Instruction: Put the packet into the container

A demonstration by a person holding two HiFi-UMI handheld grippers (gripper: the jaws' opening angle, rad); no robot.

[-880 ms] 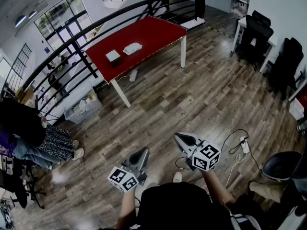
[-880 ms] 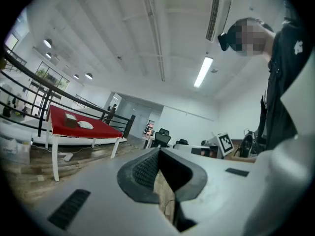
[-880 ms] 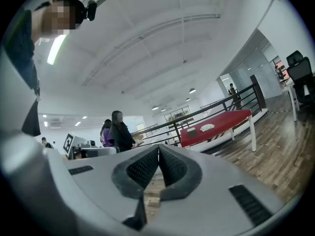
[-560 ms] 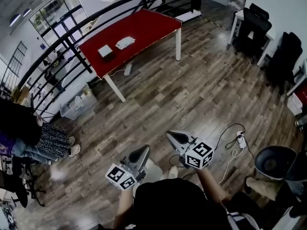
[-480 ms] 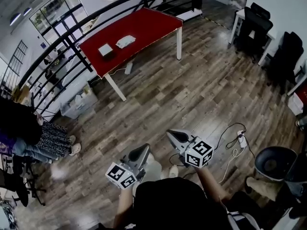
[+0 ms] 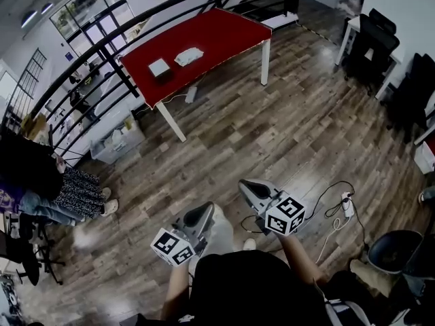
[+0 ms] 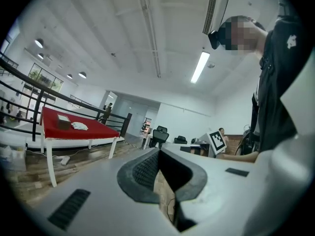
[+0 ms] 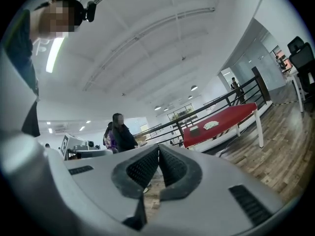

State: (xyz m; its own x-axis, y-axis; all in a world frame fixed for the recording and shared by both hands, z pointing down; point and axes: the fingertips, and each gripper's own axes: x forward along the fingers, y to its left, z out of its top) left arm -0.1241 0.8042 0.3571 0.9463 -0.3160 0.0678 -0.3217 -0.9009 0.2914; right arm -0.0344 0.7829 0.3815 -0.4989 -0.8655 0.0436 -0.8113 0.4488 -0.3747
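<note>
A red table [image 6: 211, 36] stands far off across the wooden floor. On it lie a white packet [image 6: 188, 56] and a small grey box-like container [image 6: 159, 68], side by side and apart. My left gripper [image 6: 204, 210] and right gripper [image 6: 245, 185] are held level in front of my body, well short of the table. Both are shut with nothing between the pads. The left gripper view shows the left gripper [image 7: 158, 152] with the table [image 7: 93, 130] far to its left. In the right gripper view, the right gripper [image 8: 158, 149] has the table [image 8: 231, 116] to its right.
A black railing [image 6: 102, 53] runs behind the table, with a clear plastic crate [image 6: 117, 141] at its foot. People stand at the left [image 6: 41, 182]. Black chairs [image 6: 370, 43] line the right wall. A power strip with cable [image 6: 346, 206] and a dark bin [image 6: 394, 250] are at my right.
The head view has swung slightly, so the table sits a little differently in the picture. Both grippers stay shut and empty in front of my body.
</note>
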